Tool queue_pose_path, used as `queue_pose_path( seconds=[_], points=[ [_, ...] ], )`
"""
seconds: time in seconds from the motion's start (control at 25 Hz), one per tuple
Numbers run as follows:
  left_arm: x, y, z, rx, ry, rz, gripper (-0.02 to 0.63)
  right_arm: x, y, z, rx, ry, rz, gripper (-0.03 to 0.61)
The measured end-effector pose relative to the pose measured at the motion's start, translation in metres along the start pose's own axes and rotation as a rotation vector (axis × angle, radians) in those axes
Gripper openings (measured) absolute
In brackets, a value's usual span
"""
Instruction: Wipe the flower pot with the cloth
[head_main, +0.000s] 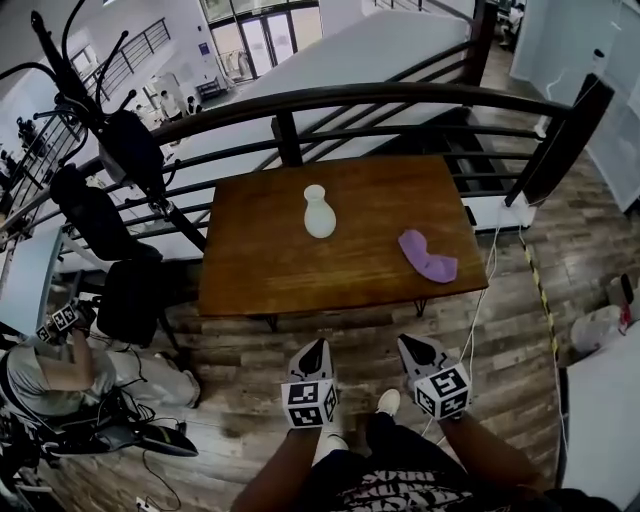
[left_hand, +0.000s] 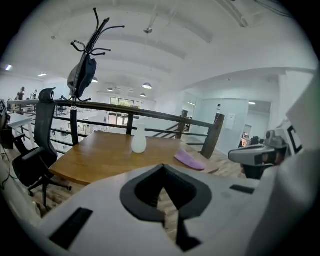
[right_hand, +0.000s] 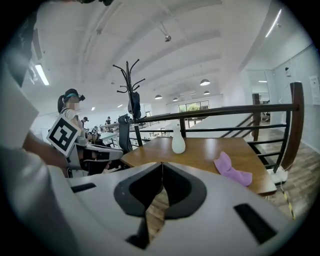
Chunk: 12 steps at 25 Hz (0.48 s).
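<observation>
Left gripper (head_main: 317, 345) and right gripper (head_main: 407, 342) are before the brown wooden table (head_main: 260, 265) with jaws together, empty; on it stands the white vase-shaped flower pot (head_main: 319, 212) upright, and the crumpled purple cloth (head_main: 428, 256) lies apart

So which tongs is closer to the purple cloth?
The right tongs. It sits straight below the purple cloth in the head view, while the left tongs lines up with the white flower pot instead.
</observation>
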<state>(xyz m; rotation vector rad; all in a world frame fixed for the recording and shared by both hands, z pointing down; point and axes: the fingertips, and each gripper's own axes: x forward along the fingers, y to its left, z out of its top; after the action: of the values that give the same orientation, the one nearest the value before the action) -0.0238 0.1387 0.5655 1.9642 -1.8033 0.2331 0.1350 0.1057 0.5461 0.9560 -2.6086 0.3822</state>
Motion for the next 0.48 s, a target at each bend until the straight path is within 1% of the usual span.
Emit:
queue_pose_path(
  seconds=[0.24, 0.48],
  points=[
    [0.018, -0.016, 0.026, 0.001, -0.036, 0.05, -0.002, 0.007, -0.028, 0.025, -0.018, -0.031, 0.056, -0.002],
    [0.027, -0.029, 0.046, 0.035, -0.046, 0.07, -0.002, 0.006, -0.05, 0.044, -0.003, -0.074, 0.073, -0.002]
  ],
)
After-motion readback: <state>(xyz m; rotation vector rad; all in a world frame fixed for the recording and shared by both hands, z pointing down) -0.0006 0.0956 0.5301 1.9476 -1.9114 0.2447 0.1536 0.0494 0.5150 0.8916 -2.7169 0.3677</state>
